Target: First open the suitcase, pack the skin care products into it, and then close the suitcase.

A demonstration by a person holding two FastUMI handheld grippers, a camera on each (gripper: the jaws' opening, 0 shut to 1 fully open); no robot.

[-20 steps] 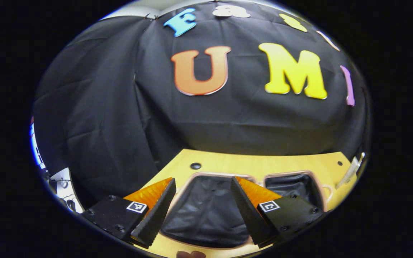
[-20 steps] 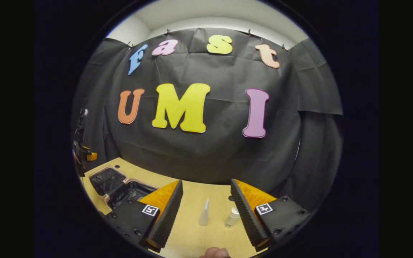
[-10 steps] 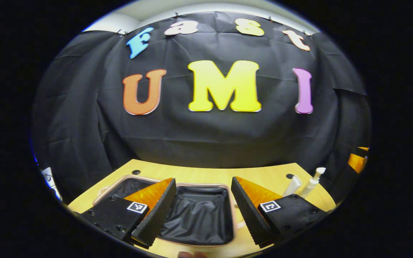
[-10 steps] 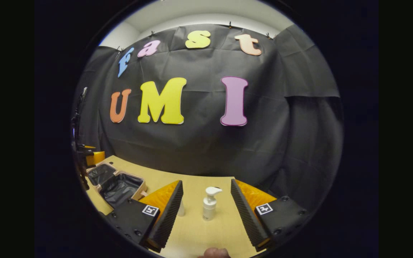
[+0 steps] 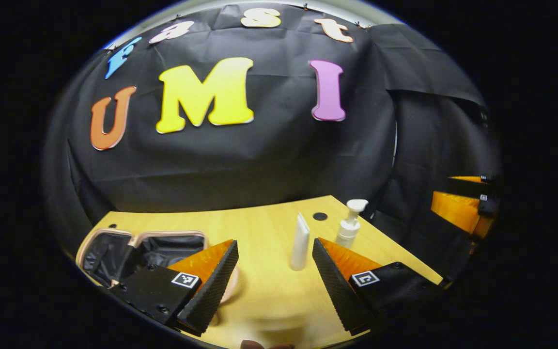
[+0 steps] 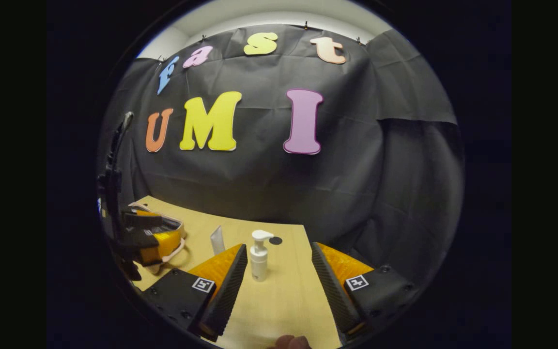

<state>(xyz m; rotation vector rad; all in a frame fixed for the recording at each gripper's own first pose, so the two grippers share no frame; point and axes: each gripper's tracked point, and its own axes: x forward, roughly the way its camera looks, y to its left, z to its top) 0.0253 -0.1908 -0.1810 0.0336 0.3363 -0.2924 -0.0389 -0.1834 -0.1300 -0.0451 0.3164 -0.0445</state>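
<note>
- The left gripper (image 5: 274, 276) hangs over the wooden table (image 5: 259, 228) with its jaws spread wide and nothing between them.
- In the left gripper view, the suitcase (image 5: 138, 247) lies open flat at the table's left end, its pale pink rim framing a dark crumpled lining (part of it is hidden behind the gripper's own left finger).
- Ahead of that gripper, a slim white tube (image 5: 300, 242) stands upright on the table, just beside the inner edge of the right finger, apart from it as far as I can tell.
- A white pump bottle (image 5: 350, 225) stands upright a little farther back and to the right of the tube, near a small dark round hole (image 5: 319, 216) in the tabletop.
- The right gripper (image 6: 279, 283) is likewise released, fingers well apart, holding nothing, with bare table between them.
- In the right gripper view, the pump bottle (image 6: 259, 256) stands just beside the left finger's tip (whether it touches, I cannot tell), and the tube (image 6: 217, 240) stands behind and to the left, partly hidden by that finger.
- Farther left in the right gripper view, the left gripper (image 6: 150, 237) shows over the table near the suitcase (image 6: 175, 242), whose pink edge peeks out beside it.
- In the left gripper view, the right gripper (image 5: 460, 206) shows at the far right edge, well apart from both products.
- Neither product is in the suitcase; both stand on the table, well to the right of it.
- A fingertip (image 6: 288, 341) shows at the bottom edge of the right gripper view.
</note>
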